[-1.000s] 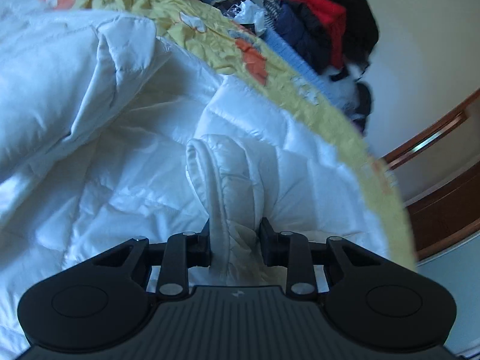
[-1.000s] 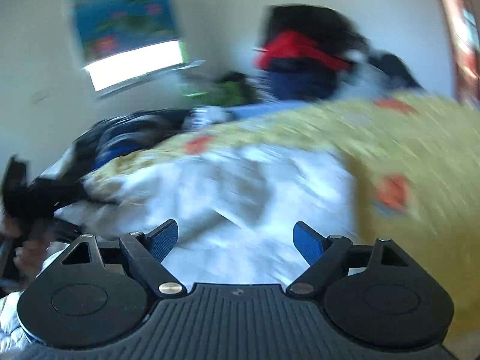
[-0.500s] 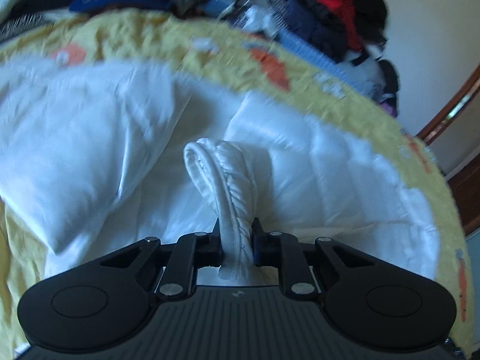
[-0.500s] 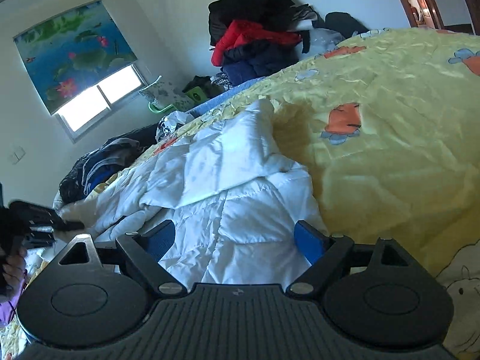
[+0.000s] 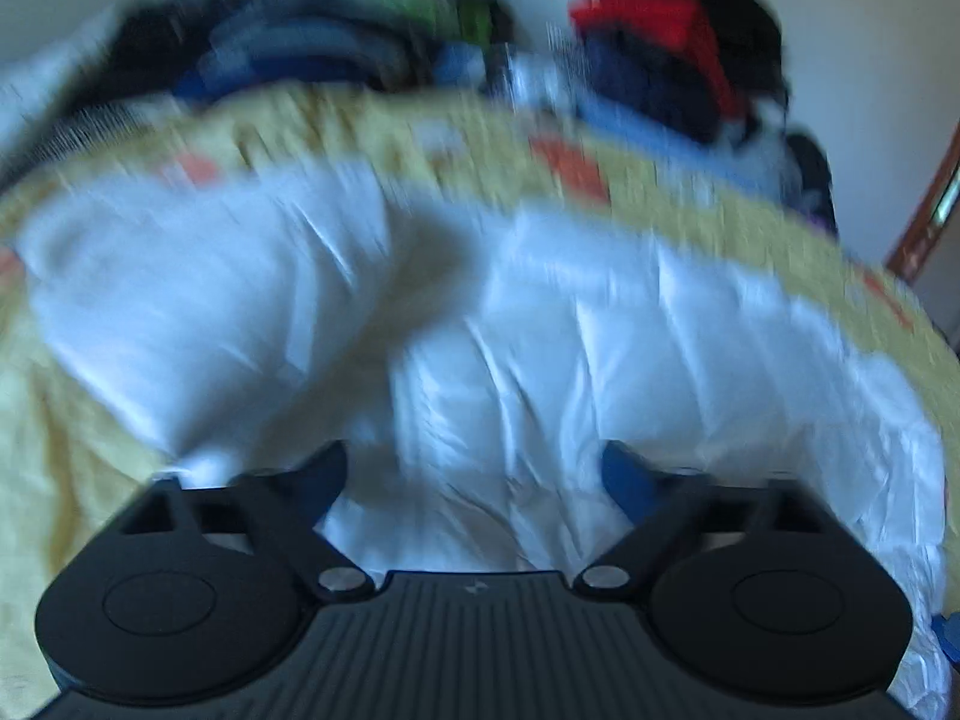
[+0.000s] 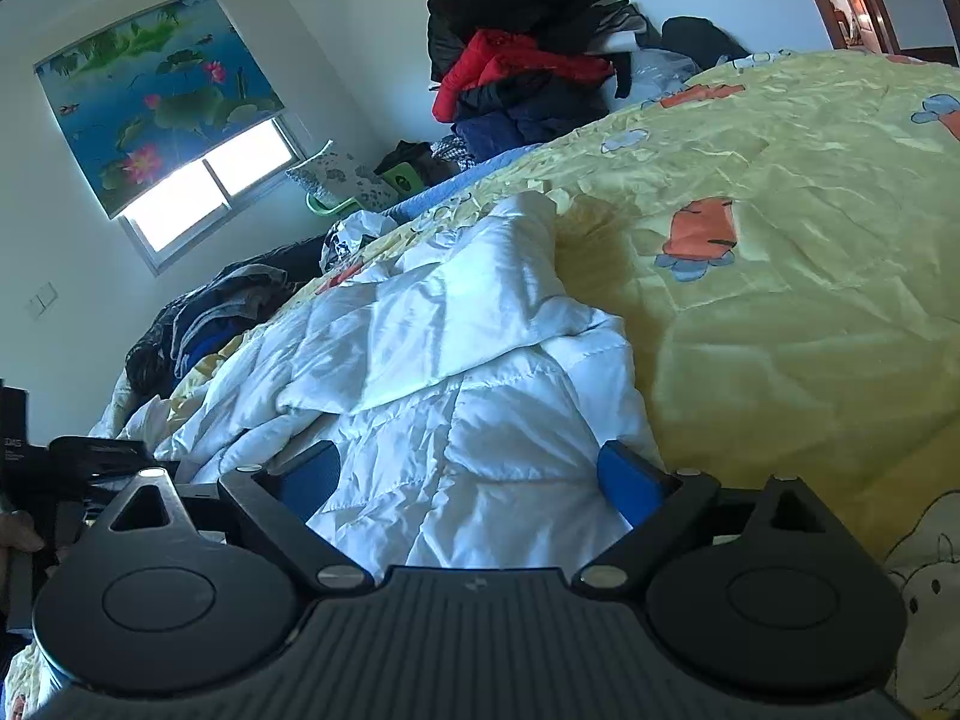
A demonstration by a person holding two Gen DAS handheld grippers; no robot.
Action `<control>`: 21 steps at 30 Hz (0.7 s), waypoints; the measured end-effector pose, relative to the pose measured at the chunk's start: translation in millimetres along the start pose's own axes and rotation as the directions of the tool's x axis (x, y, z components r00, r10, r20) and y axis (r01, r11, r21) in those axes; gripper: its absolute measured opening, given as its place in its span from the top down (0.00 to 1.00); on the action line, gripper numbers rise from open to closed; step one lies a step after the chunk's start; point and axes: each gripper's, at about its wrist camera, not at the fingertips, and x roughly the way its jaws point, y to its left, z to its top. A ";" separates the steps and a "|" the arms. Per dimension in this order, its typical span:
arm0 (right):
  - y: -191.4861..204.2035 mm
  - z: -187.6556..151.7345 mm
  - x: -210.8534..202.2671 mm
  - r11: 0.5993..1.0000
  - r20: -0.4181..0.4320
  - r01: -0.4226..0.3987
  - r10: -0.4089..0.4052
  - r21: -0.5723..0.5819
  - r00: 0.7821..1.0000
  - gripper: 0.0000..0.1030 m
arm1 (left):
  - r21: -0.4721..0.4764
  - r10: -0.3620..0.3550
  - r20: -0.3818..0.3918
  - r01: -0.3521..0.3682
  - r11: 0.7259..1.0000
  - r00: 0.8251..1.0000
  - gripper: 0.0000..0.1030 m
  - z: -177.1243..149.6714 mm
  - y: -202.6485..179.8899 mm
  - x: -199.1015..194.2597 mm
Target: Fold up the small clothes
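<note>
A white quilted jacket [image 5: 540, 360] lies rumpled on the yellow bedspread [image 5: 72, 432]; the left wrist view is motion-blurred. My left gripper [image 5: 474, 474] hangs just above the jacket. Its jaws are opening wide, and the cloth lies below them without touching the pads. In the right wrist view the same jacket [image 6: 456, 360] spreads from centre to the left, one flap folded over. My right gripper [image 6: 474, 474] hovers low over the jacket's near edge. Its jaws are opening too, and no cloth is pinched. The left gripper [image 6: 90, 462] shows dark at the far left edge, with a hand [image 6: 18, 540] below it.
The yellow bedspread [image 6: 780, 300] with cartoon prints covers the bed to the right. A heap of dark and red clothes [image 6: 522, 72] is piled against the far wall, and more dark garments [image 6: 204, 324] lie at the bed's left end. A window with a lotus blind [image 6: 168, 120] is at the left.
The left gripper let go of the pinched fold of white jacket, swung its jaws wide and drew back. The right gripper came to rest low over the jacket, jaws slightly wider.
</note>
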 end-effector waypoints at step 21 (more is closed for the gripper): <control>55.5 100.0 180.5 0.947 -0.126 0.137 -0.180 -0.291 0.976 0.06 | 0.195 0.053 0.057 -0.063 0.979 0.997 0.01 -7.8 -85.1 60.6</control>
